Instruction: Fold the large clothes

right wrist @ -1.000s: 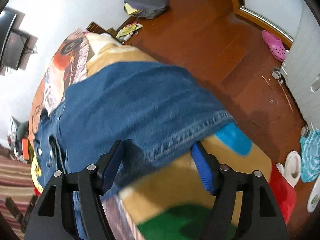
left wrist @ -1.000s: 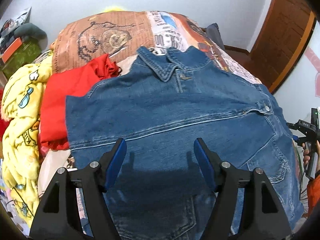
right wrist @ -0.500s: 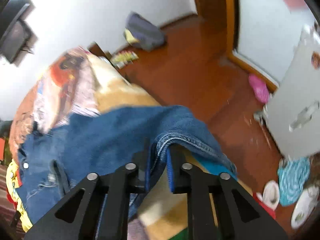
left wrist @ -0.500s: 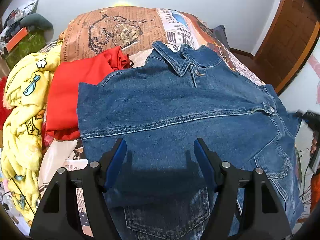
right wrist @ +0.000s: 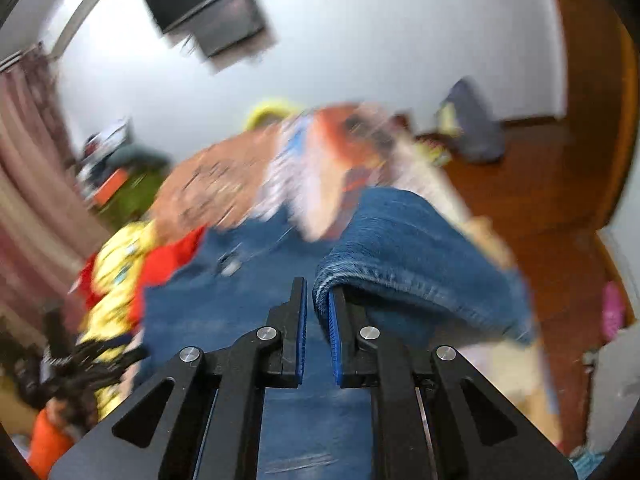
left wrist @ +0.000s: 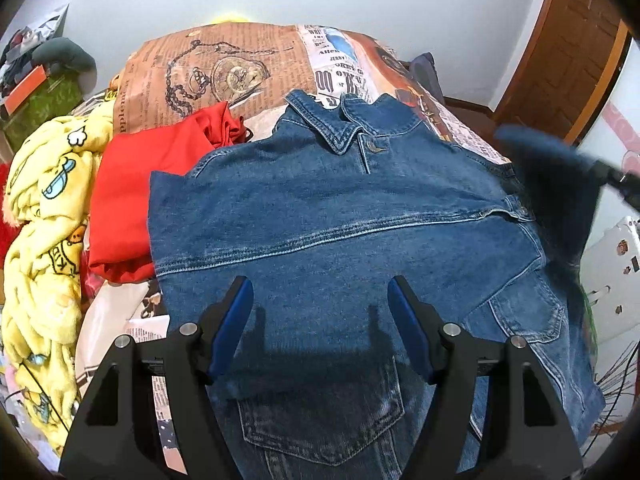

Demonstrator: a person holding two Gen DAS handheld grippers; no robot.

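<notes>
A blue denim jacket (left wrist: 340, 216) lies front-up on the bed, collar at the far end. My left gripper (left wrist: 320, 300) hovers open over its lower middle, nothing between the blue pads. In the right wrist view my right gripper (right wrist: 318, 300) is shut on the cuff of the jacket's sleeve (right wrist: 404, 256), which drapes off to the right, lifted above the jacket body (right wrist: 248, 308). That raised sleeve (left wrist: 556, 184) shows blurred at the right of the left wrist view, with the right gripper's tip (left wrist: 620, 180) just behind it.
A red garment (left wrist: 132, 196) and a yellow cartoon blanket (left wrist: 40, 216) lie left of the jacket on the newspaper-print bedspread (left wrist: 216, 76). Wooden floor (right wrist: 532, 184) and a door (left wrist: 572, 40) are to the right. Jeans (left wrist: 320, 420) lie under the jacket's hem.
My right gripper closed on the sleeve cuff, then lifted it up and swung over the jacket while rolling. The left gripper stayed open in place.
</notes>
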